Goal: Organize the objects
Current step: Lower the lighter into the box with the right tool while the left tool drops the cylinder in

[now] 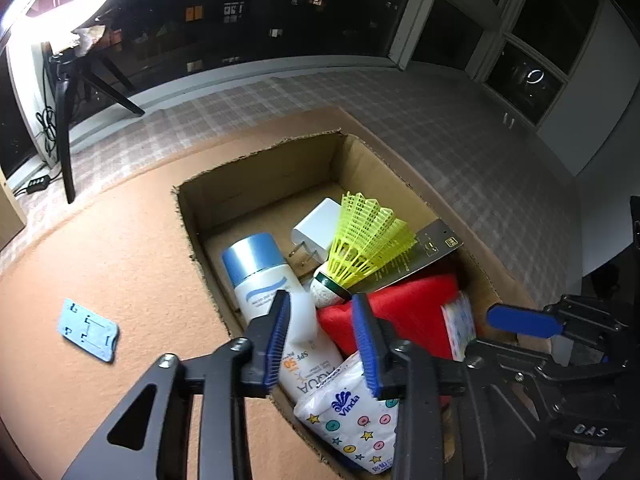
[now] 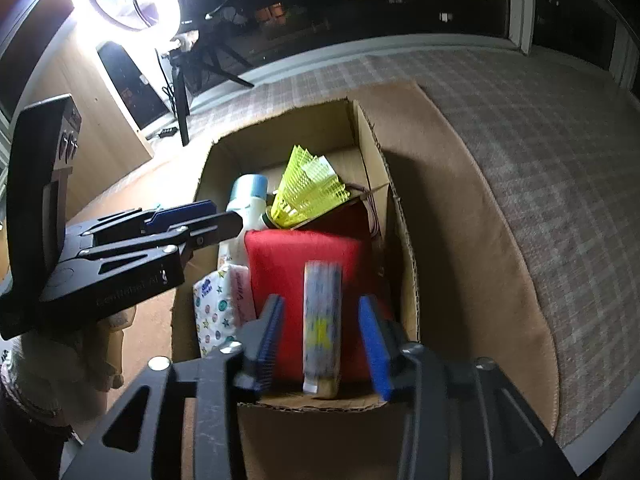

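The box (image 1: 256, 168) holds a bottle (image 1: 264, 280), charger (image 1: 316, 226), yellow shuttlecock (image 1: 364, 240), red case (image 1: 404, 312) and tissue pack (image 1: 352, 412). The left gripper (image 1: 322, 340) is spread above the bottle, gripping nothing. The right gripper (image 2: 322, 344) is spread around a blurred packet (image 2: 322, 324) on the case. A blue card (image 1: 88, 330) lies left of the box.

Left gripper (image 1: 322, 338) jaws apart, nothing between them, hovering over open brown cardboard box (image 1: 260, 168). Inside: white sunscreen bottle with blue cap (image 1: 264, 276), white plug charger (image 1: 316, 228), yellow plastic shuttlecock (image 1: 364, 240), red cushion (image 1: 404, 308), white tissue pack with coloured dots (image 1: 352, 416). Light-blue flat plastic card (image 1: 88, 330) lies on orange mat (image 1: 120, 260), well apart from box.
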`<state>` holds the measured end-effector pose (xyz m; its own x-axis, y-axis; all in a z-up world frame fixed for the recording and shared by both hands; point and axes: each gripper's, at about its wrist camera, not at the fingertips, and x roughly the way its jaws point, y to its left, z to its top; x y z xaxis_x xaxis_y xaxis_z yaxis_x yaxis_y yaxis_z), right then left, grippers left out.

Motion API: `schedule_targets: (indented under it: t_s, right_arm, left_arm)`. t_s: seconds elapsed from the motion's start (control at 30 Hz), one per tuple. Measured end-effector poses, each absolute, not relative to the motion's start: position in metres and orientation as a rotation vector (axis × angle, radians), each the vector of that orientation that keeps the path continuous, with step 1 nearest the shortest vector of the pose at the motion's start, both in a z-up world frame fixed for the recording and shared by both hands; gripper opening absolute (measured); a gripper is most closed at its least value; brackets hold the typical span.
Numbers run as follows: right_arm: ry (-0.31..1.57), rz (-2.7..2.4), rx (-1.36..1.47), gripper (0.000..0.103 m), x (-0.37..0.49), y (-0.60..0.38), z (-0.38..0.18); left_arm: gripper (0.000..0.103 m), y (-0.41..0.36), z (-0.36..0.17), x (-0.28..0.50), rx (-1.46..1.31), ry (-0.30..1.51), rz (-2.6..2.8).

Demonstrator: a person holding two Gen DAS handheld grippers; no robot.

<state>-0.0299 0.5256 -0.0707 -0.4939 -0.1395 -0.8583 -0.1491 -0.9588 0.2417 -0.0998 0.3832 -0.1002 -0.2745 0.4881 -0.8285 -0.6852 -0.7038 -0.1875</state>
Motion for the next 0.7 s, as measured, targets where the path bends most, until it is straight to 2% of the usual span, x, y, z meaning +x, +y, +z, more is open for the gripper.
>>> schedule_targets:
  t_s: [0.43,0.7]
  right_arm:
    - [0.474,2.697,-1.535,0.042,-0.026,0.511,-0.060]
    - [0.433,2.746,-1.519,0.042,-0.032,0.485,-0.050]
  left_arm:
    - [0.043,0.351,-0.069,-0.083,-1.141,0.260,2.098]
    - [0.051,0.313,-0.050,-0.074,-1.110,0.249,2.157]
